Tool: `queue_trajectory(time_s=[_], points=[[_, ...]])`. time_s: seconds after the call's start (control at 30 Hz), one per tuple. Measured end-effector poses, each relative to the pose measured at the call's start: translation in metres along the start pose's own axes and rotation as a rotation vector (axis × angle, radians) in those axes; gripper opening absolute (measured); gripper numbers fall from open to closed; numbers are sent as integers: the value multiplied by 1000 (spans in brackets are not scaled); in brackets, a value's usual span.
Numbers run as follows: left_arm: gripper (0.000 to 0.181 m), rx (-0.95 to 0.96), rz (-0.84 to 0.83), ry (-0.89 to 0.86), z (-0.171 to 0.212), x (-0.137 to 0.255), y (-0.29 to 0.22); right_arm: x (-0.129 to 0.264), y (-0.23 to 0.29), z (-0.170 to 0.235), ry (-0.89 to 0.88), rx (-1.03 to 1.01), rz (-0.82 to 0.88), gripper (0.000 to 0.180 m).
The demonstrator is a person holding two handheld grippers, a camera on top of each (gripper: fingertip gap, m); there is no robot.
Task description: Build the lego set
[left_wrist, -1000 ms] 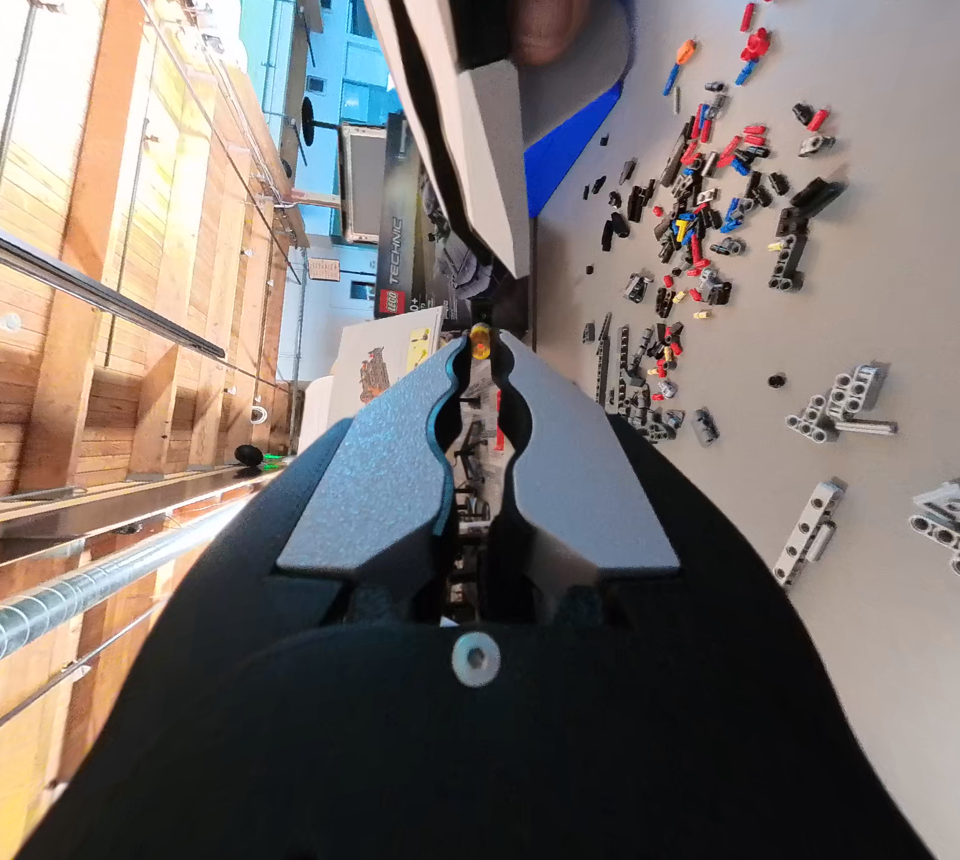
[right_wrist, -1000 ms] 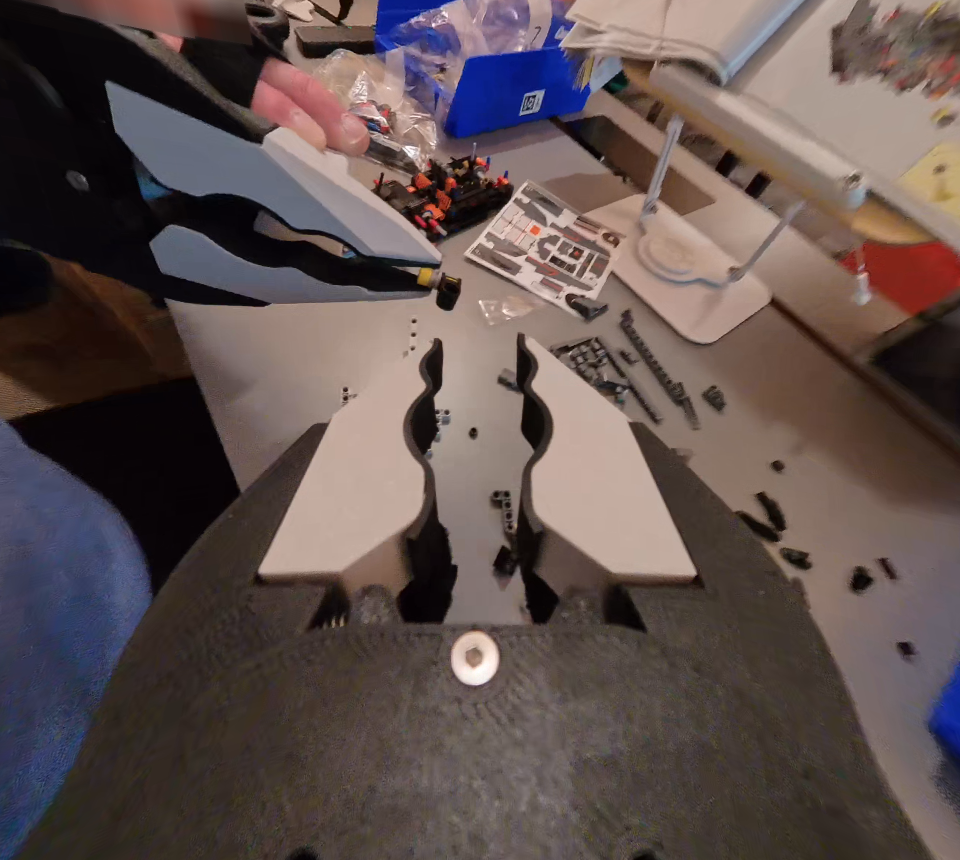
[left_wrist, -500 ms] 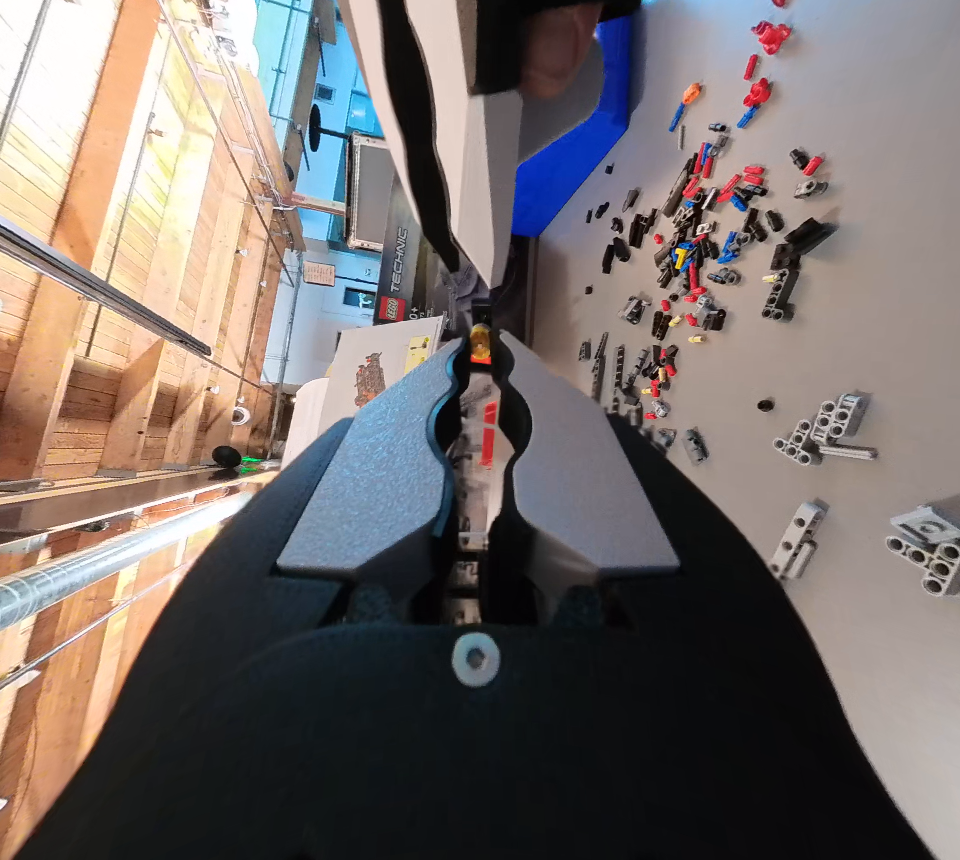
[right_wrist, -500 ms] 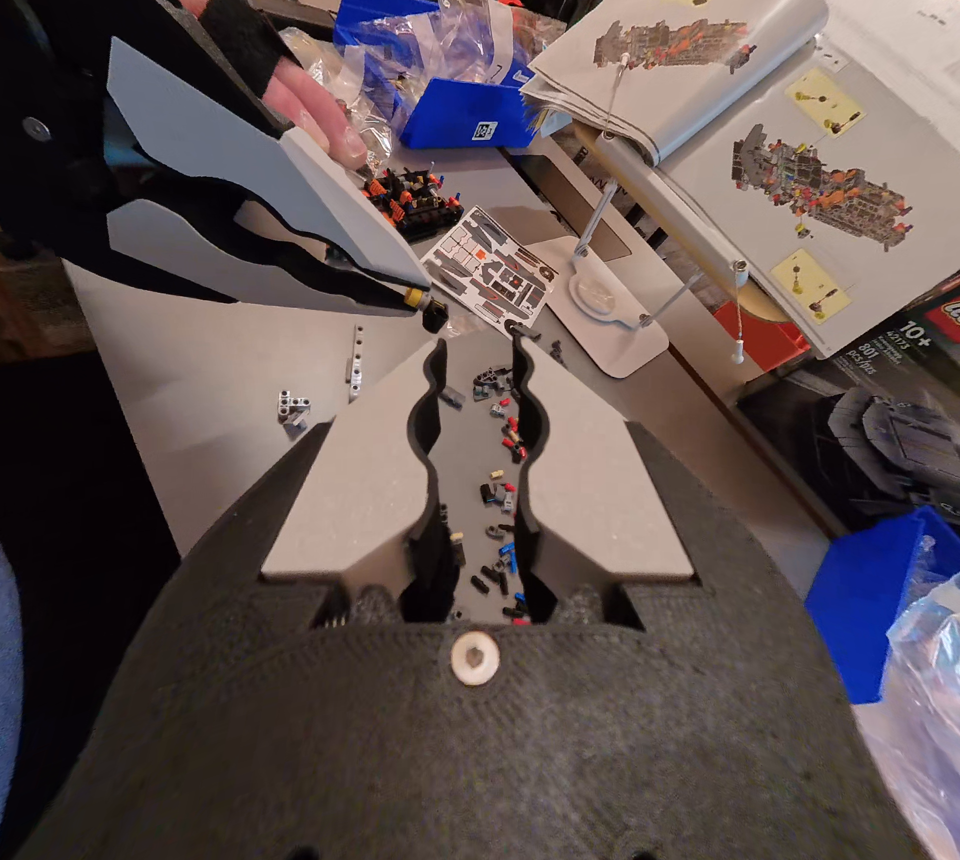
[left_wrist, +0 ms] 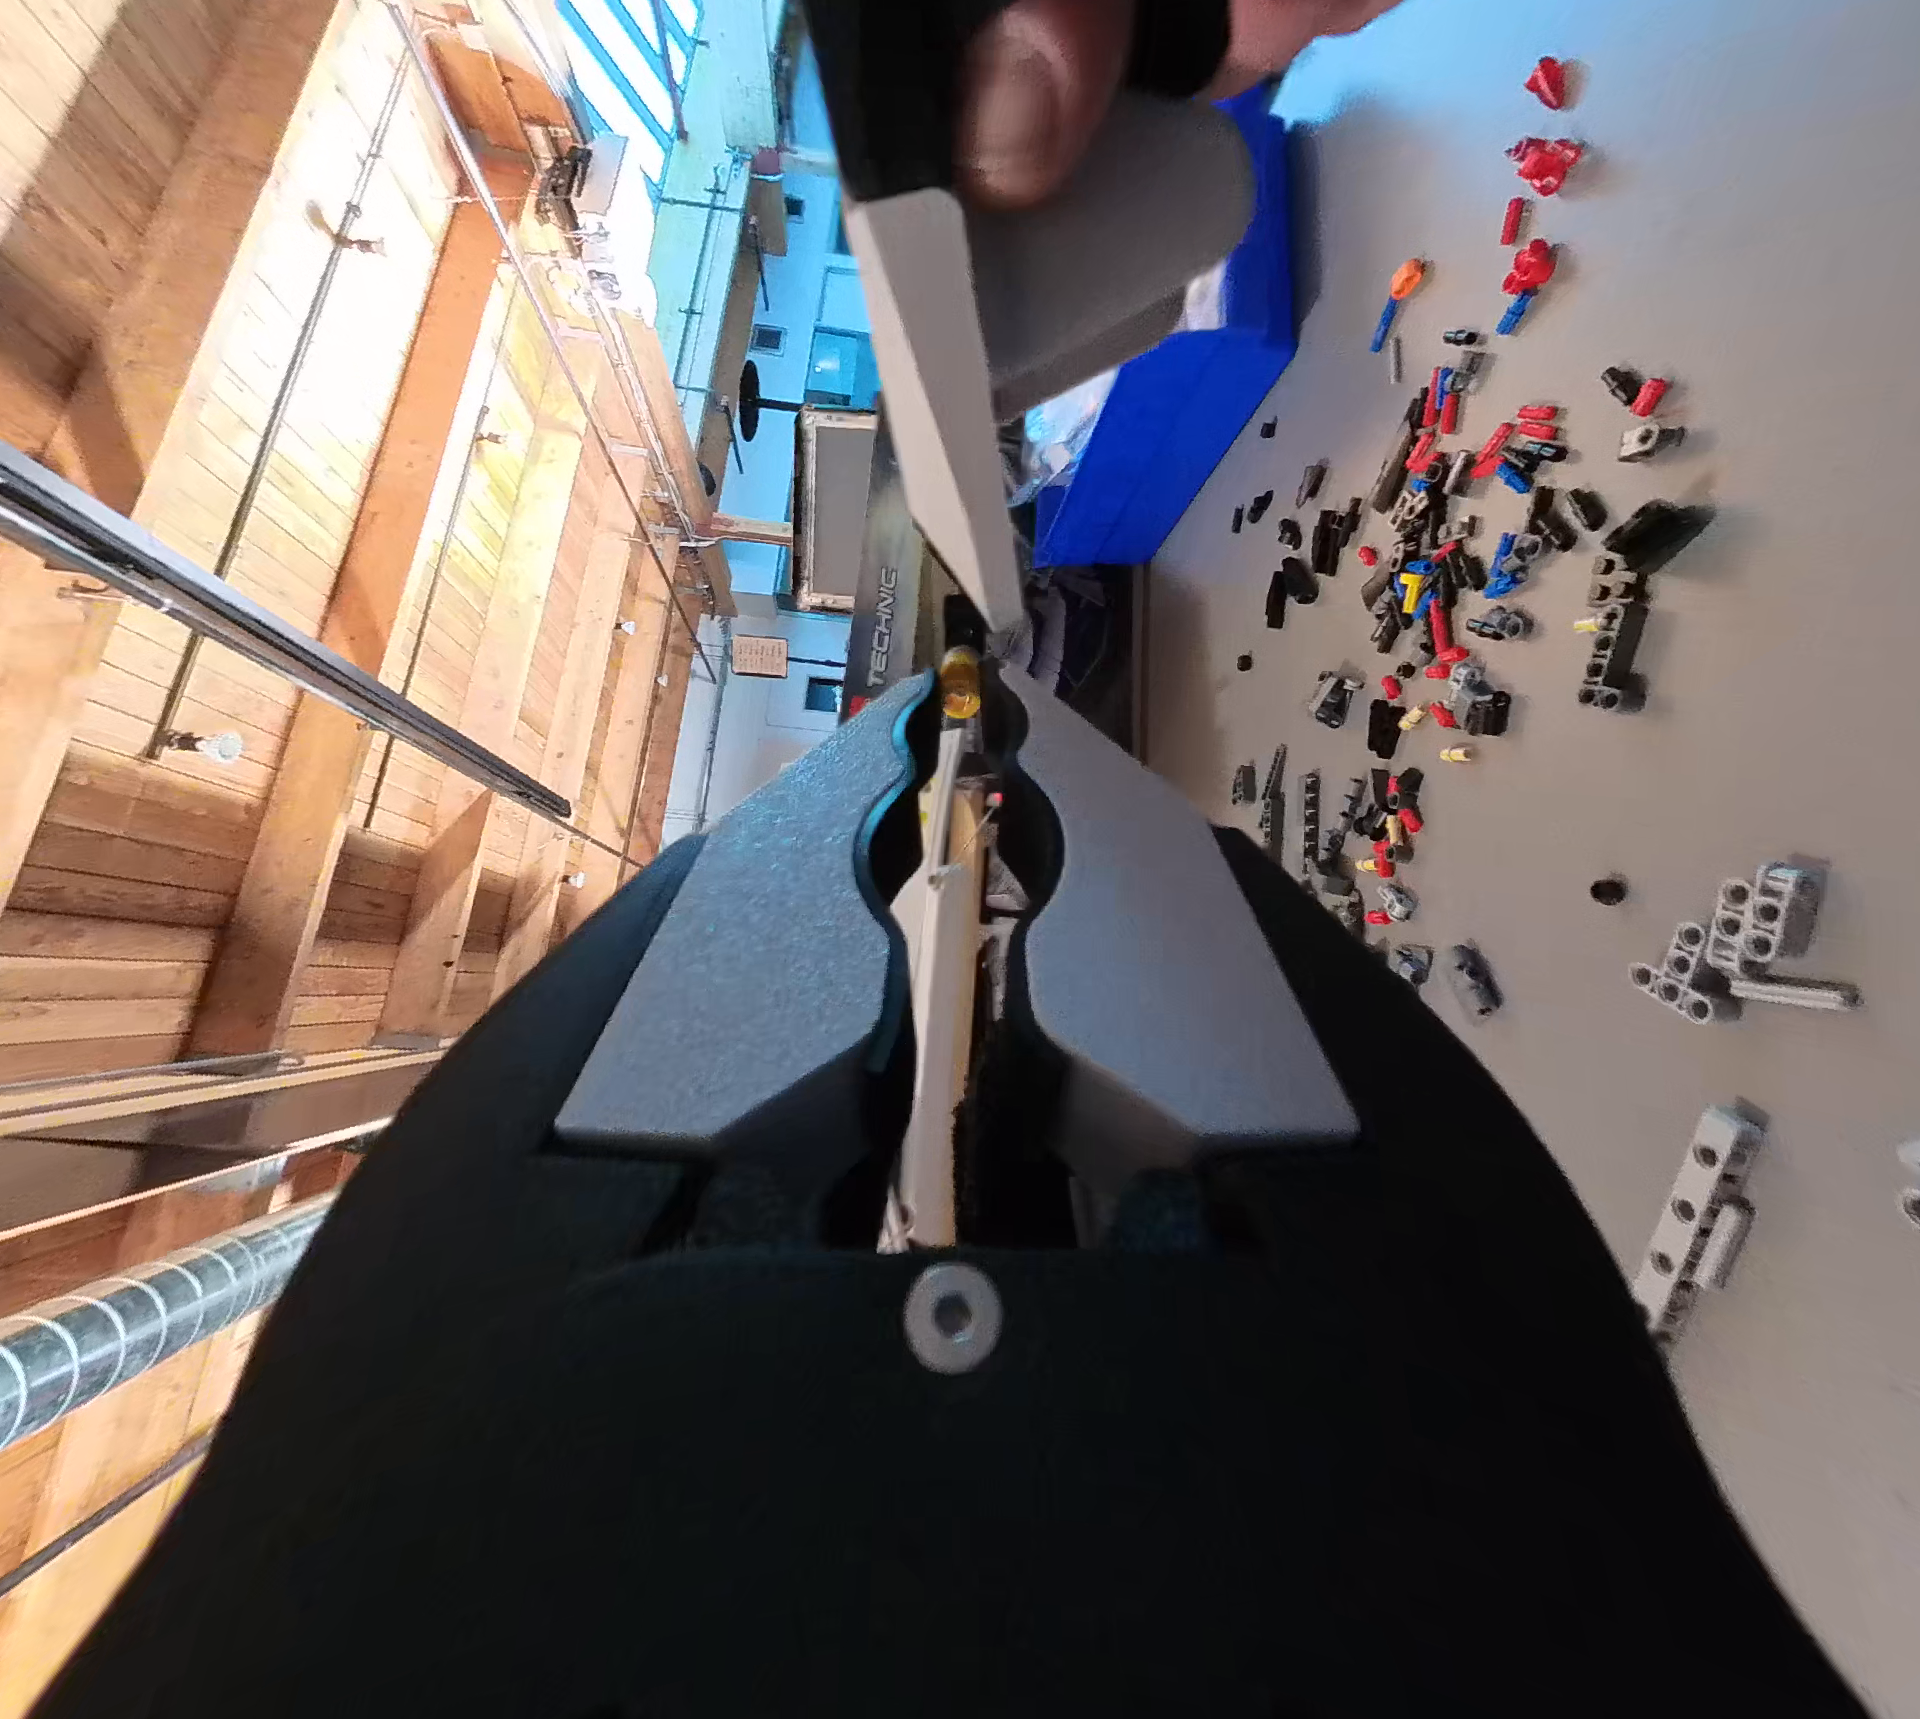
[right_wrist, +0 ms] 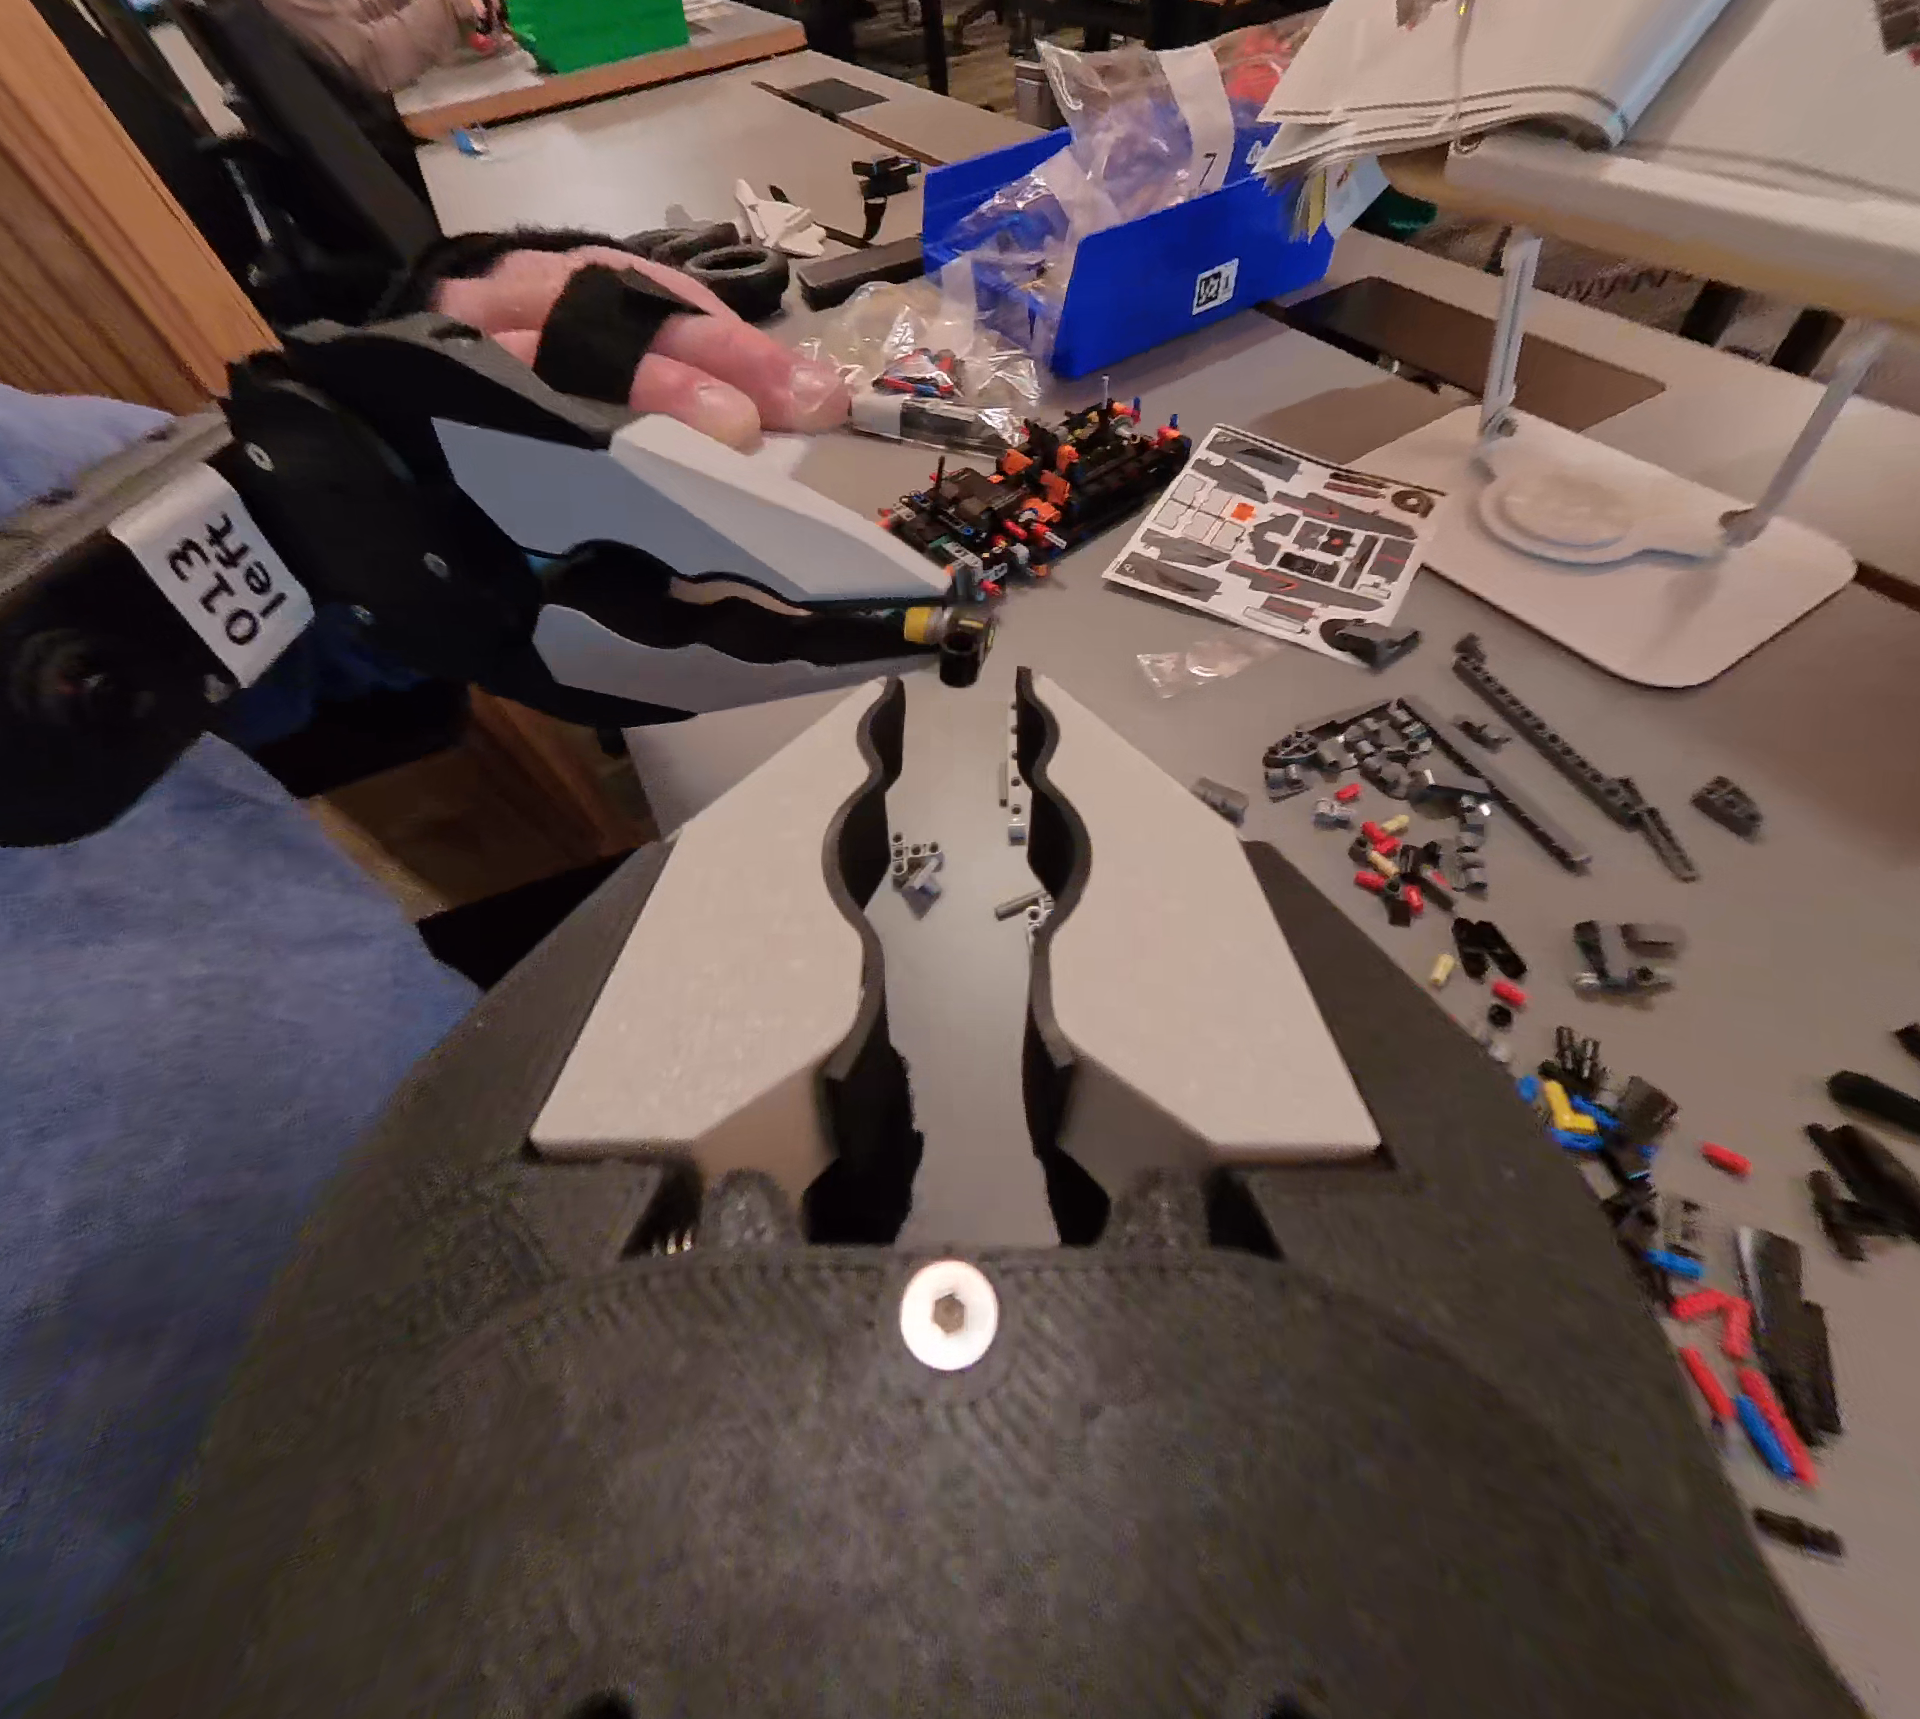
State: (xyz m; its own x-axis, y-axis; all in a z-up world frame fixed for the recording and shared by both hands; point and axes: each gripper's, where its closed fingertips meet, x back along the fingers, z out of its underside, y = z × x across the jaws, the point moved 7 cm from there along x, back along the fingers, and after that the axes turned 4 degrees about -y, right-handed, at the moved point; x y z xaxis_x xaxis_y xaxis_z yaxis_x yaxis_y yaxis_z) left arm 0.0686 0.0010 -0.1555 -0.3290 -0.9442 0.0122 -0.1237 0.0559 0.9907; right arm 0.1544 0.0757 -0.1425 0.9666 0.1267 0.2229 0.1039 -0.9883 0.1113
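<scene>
My left gripper [left_wrist: 966, 705] is shut on a small yellow pin [left_wrist: 958, 670] that carries a black connector. In the right wrist view the left gripper [right_wrist: 935, 622] reaches in from the left, with the yellow pin [right_wrist: 920, 625] and black connector [right_wrist: 961, 646] at its tips, above the table. My right gripper [right_wrist: 958, 684] is open and empty, its tips just below and on either side of the connector. It enters the left wrist view from the top [left_wrist: 1000, 615]. The partly built black and orange model [right_wrist: 1039, 490] sits farther back.
A sticker sheet [right_wrist: 1278, 526] lies beside the model. A blue bin [right_wrist: 1164, 277] with bags stands behind. An instruction booklet [right_wrist: 1558, 7] rests on a white stand [right_wrist: 1662, 568] at right. Loose pieces [right_wrist: 1403, 838] cover the grey table at right, with grey beams [left_wrist: 1725, 942] apart from them. Both grippers' tips are close together, under 4 cm apart.
My right gripper has moved in close to the left gripper's tips, and its view has swung. The left gripper stays shut on the pin.
</scene>
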Motion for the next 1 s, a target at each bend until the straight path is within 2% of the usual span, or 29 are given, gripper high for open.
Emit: queue_trajectory(time_s=[0.13, 0.4, 0.5, 0.57, 0.7, 0.77, 0.87, 1.0], points=[[5, -26, 36, -11, -5, -4, -12, 3, -3, 6, 21, -33, 2, 5], [5, 70, 139, -1, -11, -9, -58, 3, -9, 56, 89, -130, 5, 4], [5, 87, 163, 8, -11, -9, -74, -1, -11, 80, 126, -178, 8, 12], [5, 89, 172, 10, -11, -11, -80, -2, -11, 85, 120, -178, 11, 4], [5, 107, 197, -8, -8, -13, -84, -3, -14, 90, 145, -150, 18, 3], [6, 116, 246, -12, -4, -14, -89, -6, -19, 97, 167, -151, 30, 3], [21, 162, 342, 58, 9, -13, -99, -11, -28, 117, 240, -117, 67, 3], [18, 251, 505, 122, 21, -11, -115, -26, -30, 143, 365, -31, 80, 3]])
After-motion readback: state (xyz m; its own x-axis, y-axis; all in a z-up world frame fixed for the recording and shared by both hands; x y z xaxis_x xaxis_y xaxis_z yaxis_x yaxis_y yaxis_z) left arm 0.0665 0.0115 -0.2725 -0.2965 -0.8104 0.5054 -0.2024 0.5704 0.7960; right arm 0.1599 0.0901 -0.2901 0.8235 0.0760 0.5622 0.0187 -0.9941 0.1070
